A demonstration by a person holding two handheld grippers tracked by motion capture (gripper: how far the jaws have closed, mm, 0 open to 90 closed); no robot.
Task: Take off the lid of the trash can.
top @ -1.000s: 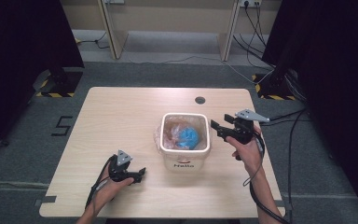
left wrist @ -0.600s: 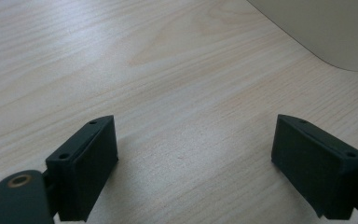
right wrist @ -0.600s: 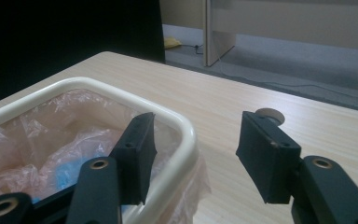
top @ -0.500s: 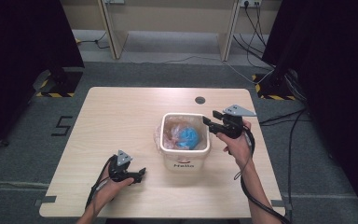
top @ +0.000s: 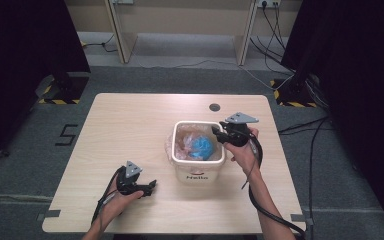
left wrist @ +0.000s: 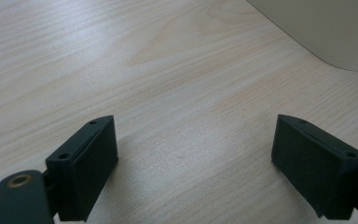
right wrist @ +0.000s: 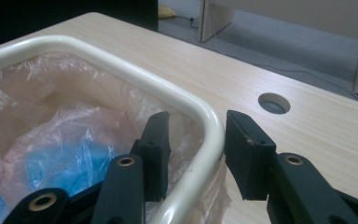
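**Right tongs astride the bin rim, ready to pinch**

The bin (top: 198, 156) stands near the middle of the surface (top: 125, 125), a cream tub lined with a thin clear bag (right wrist: 51, 126) that holds something blue (top: 201, 147). The right tongs (right wrist: 196, 154) sit at the bin's back right corner with the rim (right wrist: 205, 116) between them: one jaw hangs inside, against the bag, the other outside, over the surface. They are apart, not yet pressing on the rim or the plastic draped over it.

The step in hand looks like taking hold of the bag's edge, or the rim with it, at that corner. The next move calls for closing the jaws squarely so the loose plastic is caught rather than slipping off the rounded rim; a slight dip first would give more bite.

The left tongs (left wrist: 193, 154) rest low over bare surface, well to the front left of the bin, jaws wide apart and holding nothing; a corner of the bin's wall (left wrist: 326, 28) lies just ahead of them. Beyond the right tongs' outer jaw is a round cable hole (right wrist: 273, 102).
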